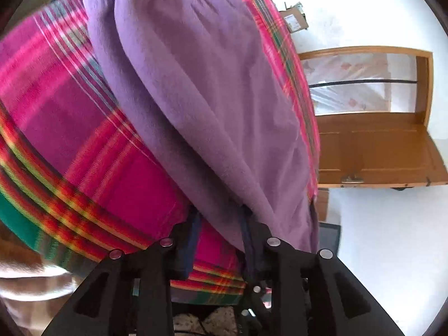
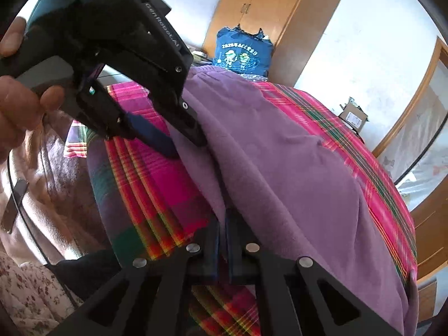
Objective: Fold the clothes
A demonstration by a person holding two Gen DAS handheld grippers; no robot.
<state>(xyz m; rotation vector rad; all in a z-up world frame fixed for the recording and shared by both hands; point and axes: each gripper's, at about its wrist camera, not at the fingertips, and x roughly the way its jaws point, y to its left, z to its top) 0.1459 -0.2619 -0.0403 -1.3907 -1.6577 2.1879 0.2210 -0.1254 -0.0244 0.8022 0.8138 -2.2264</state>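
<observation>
A purple garment [image 1: 196,84] lies spread on a bed covered by a pink plaid sheet [image 1: 56,112]. In the left wrist view my left gripper [image 1: 221,221] is open at the garment's near edge, and the cloth drapes over the gap between its fingers. The right wrist view shows the same left gripper [image 2: 187,148] held by a hand [image 2: 16,106], with one finger on the purple garment [image 2: 280,154] and the blue-padded one beside its edge on the plaid sheet [image 2: 156,173]. My right gripper [image 2: 223,218] is shut on the garment's near hem.
A wooden door [image 1: 378,151] stands open to the right of the bed. Beyond the bed are a wardrobe [image 2: 268,8], a blue printed bag [image 2: 240,53] and a cardboard box [image 2: 352,116]. Floral fabric [image 2: 28,294] hangs at the lower left.
</observation>
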